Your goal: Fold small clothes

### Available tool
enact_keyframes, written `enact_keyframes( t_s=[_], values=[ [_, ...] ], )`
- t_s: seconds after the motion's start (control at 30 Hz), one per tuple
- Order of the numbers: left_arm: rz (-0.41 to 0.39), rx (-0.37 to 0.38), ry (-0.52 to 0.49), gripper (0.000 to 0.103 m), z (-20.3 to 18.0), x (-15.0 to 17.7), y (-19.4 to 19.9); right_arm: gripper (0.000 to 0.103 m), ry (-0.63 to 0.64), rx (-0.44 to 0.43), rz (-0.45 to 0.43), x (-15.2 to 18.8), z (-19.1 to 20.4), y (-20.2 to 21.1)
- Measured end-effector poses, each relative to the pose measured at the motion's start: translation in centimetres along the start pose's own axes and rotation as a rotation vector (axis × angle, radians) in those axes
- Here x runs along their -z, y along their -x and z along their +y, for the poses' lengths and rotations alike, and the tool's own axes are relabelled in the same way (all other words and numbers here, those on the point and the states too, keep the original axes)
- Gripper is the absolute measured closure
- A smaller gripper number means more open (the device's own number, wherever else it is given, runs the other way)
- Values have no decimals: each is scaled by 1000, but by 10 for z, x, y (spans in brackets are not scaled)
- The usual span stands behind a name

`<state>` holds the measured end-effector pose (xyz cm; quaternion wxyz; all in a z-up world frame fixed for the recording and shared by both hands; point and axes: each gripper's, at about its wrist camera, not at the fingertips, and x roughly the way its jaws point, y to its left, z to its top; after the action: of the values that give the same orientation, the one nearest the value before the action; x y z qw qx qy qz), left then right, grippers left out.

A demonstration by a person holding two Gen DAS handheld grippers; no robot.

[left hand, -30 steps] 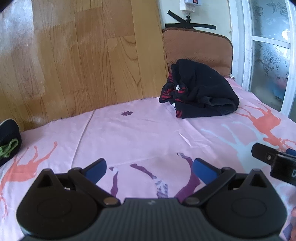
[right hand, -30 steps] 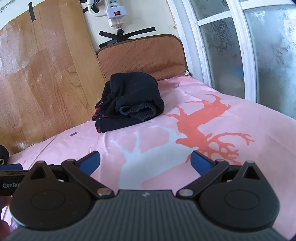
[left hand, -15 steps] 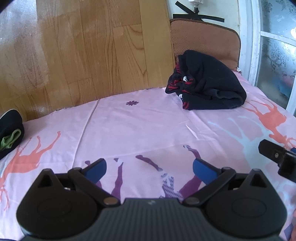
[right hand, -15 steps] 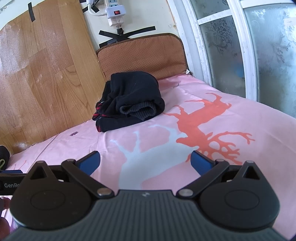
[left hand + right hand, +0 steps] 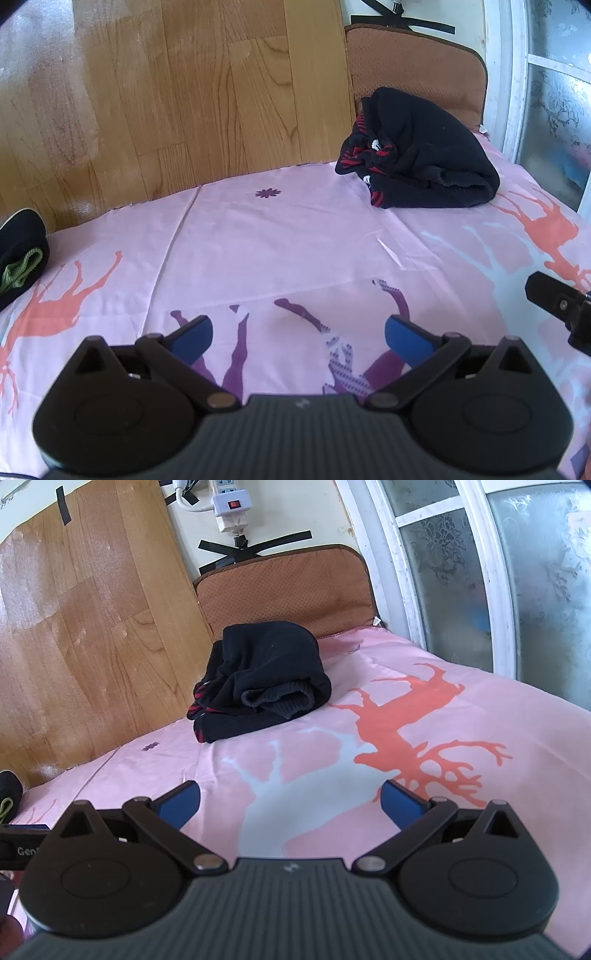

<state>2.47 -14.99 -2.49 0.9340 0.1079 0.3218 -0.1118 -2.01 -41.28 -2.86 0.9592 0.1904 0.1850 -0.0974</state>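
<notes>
Here the pink bed sheet [image 5: 280, 236] (printed with deer shapes) fills both views. A bundled black garment [image 5: 262, 679] lies far off, against the brown cushion [image 5: 284, 587]. Both claws hover low over the sheet, spread wide and empty: left claw [image 5: 299, 338], right claw [image 5: 290, 803]. Partial lettering "Gen" [image 5: 26, 850] shows at the left edge.

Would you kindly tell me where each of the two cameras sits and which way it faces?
Left wrist: sits behind the open left tool, looking across the pink sheet toward the wood-panel wall; the right tool's tip enters at the right edge.
Right wrist: sits behind the open right tool, facing the brown cushion and frosted window; part of the left tool shows at the left edge.
Shared: the dark clothes pile, sheet, cushion and panel wall.
</notes>
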Motion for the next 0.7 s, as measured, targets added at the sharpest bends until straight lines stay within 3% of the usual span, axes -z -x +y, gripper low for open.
enact_keyframes(
  t_s=[0.7],
  values=[
    [12, -4, -3, 0, 0, 0, -2, 0, -2, -5, 9, 0, 1, -2]
  ],
)
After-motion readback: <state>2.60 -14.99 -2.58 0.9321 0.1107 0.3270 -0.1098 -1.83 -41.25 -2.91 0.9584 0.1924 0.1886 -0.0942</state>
